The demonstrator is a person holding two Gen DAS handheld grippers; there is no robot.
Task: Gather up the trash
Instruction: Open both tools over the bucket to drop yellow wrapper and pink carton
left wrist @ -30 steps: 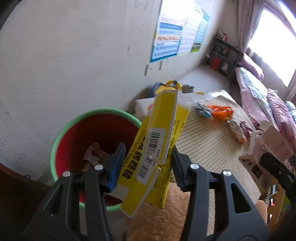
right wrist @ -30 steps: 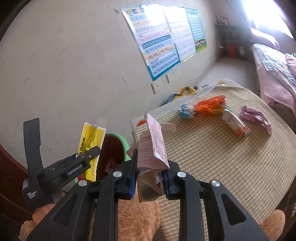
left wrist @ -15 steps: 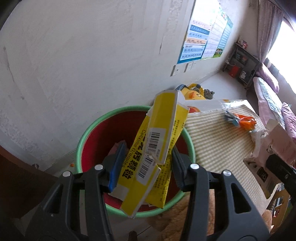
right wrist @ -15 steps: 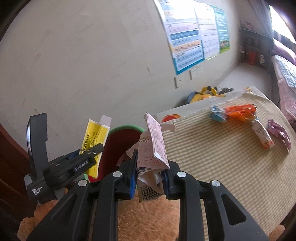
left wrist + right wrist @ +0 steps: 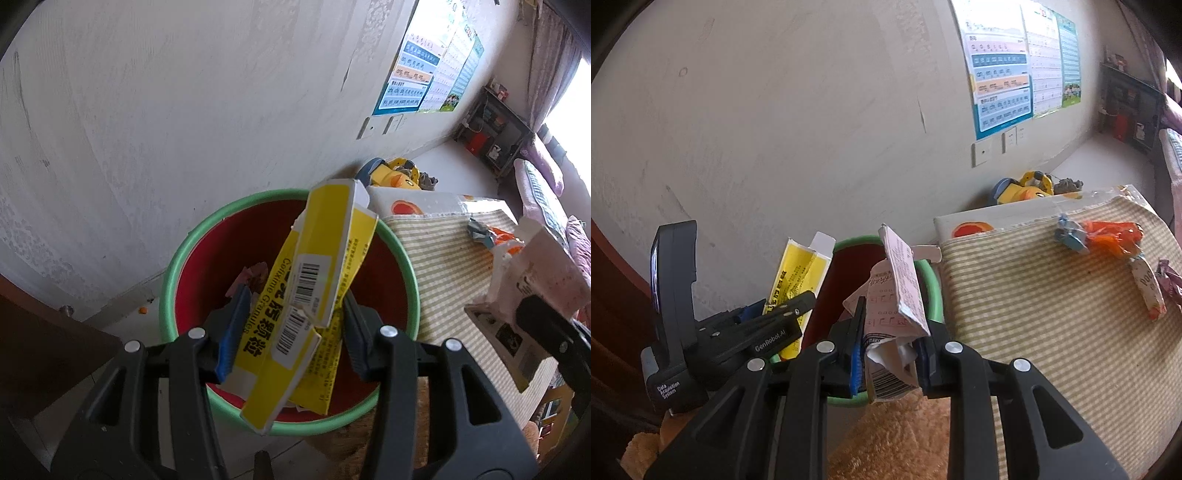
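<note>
My left gripper [image 5: 291,332] is shut on a flattened yellow medicine box [image 5: 314,291] and holds it right above the red bin with a green rim [image 5: 184,254], which has some scraps inside. My right gripper [image 5: 890,350] is shut on a crumpled pink-and-white paper carton [image 5: 897,295] beside the bin's rim [image 5: 934,291]. The left gripper [image 5: 775,328] with the yellow box [image 5: 798,273] shows at the left of the right wrist view. Orange and other wrappers [image 5: 1115,236] lie on the striped mat [image 5: 1034,314].
A white wall with posters [image 5: 1001,74] stands behind the bin. Yellow toys [image 5: 1023,188] lie on the floor by the wall. A dark wooden edge [image 5: 44,339] is at the left. A furry tan surface [image 5: 897,435] lies below the grippers.
Both grippers have moved left toward the bin with their loads. The yellow box has gone from beside the bin to right over its opening. Both stay shut.
</note>
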